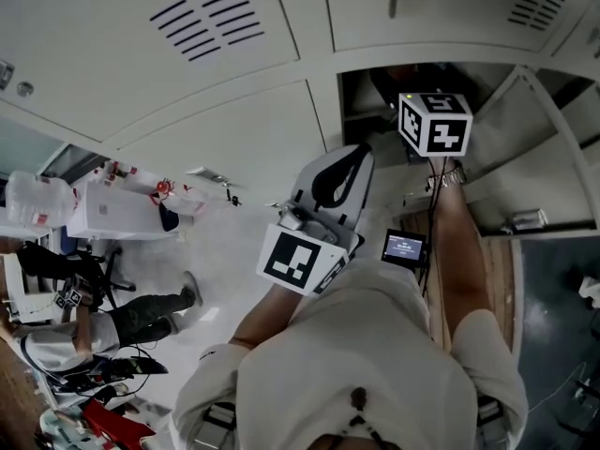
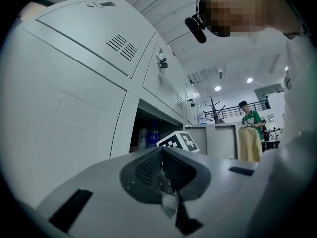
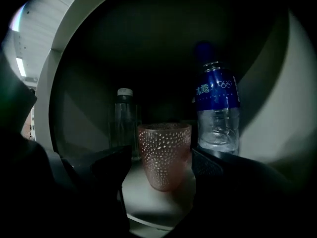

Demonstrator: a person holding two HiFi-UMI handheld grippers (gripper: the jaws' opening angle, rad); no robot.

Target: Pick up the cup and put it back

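Two jaws of your right gripper (image 3: 161,170) stand spread as wide as they go, one on each side of the cup (image 3: 164,152). Neither pad touches it, so nothing is held yet. The cup sits upright on the pale shelf (image 3: 148,205) inside the dark locker compartment. A clear bottle (image 3: 124,120) stands behind it to the left and a blue-labelled bottle (image 3: 216,110) behind it to the right, both near it.

Your left gripper (image 2: 162,170) is drawn back near your body, its jaws pressed together with nothing between them.

Expect the cup to be light: it looks empty and thin-walled, pinkish and translucent, with raised dots all over. That texture should give the pads some bite, but whether it is glass or plastic can't be told, so treat it as breakable and close gently. It tapers toward the base, so take it across the middle of the wall on opposite sides. A grip there lets the wider upper part settle onto the pads rather than slide through. Lift straight up, clear of the bottles.
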